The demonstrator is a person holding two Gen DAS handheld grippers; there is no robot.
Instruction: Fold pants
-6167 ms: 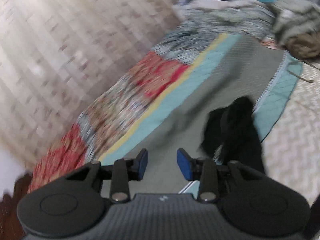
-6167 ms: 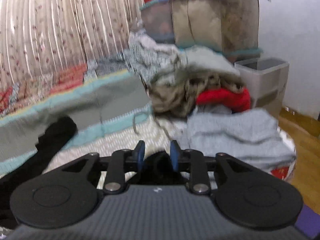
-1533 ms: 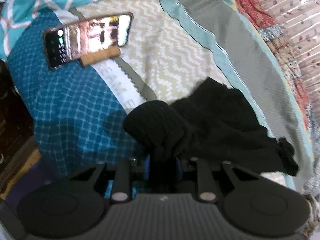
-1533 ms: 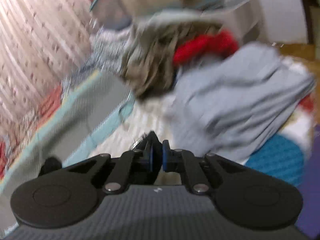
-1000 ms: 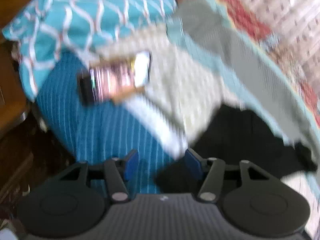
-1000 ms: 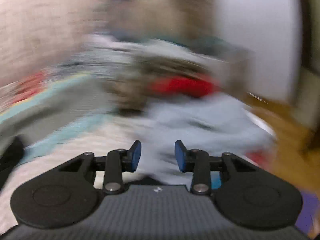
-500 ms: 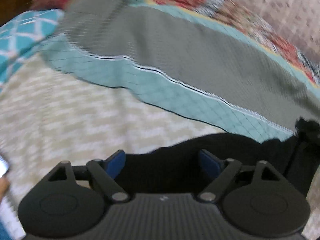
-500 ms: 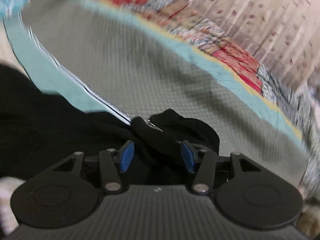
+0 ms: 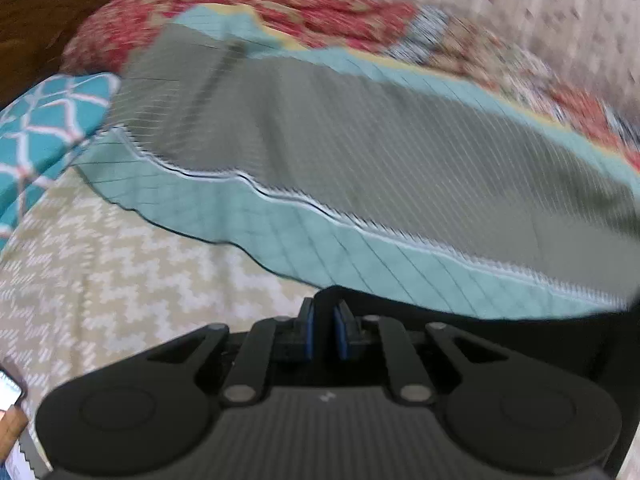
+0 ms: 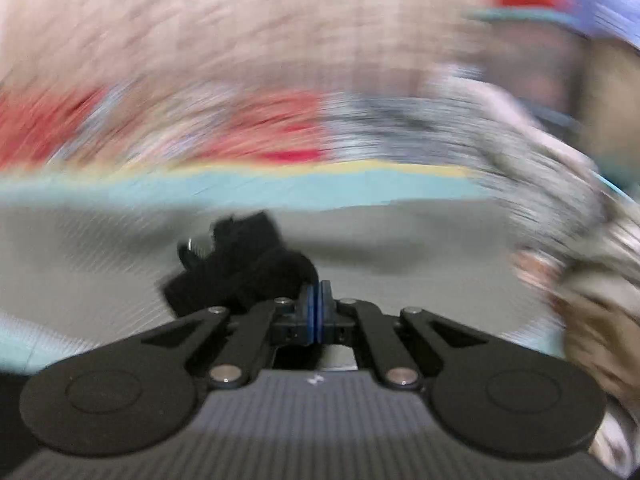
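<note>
We see the left gripper [image 9: 323,330] pinched on the black pants [image 9: 500,320] edge, bottom centre. The right gripper [image 10: 316,312] is clamped by bunched pants fabric at lower centre; blur hides how much is caught. A thin bite could slip, dropping the fold onto the grey quilt [image 9: 400,160].

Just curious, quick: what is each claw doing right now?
Left claw: shut on the pants.
Right claw: shut on the pants.

Matt black cloth pants [image 9: 500,328] lie on a quilted grey and teal cloth blanket [image 9: 360,160]. The left tool [image 9: 323,334] is matt black plastic with glossy blue pads [image 9: 308,336].
</note>
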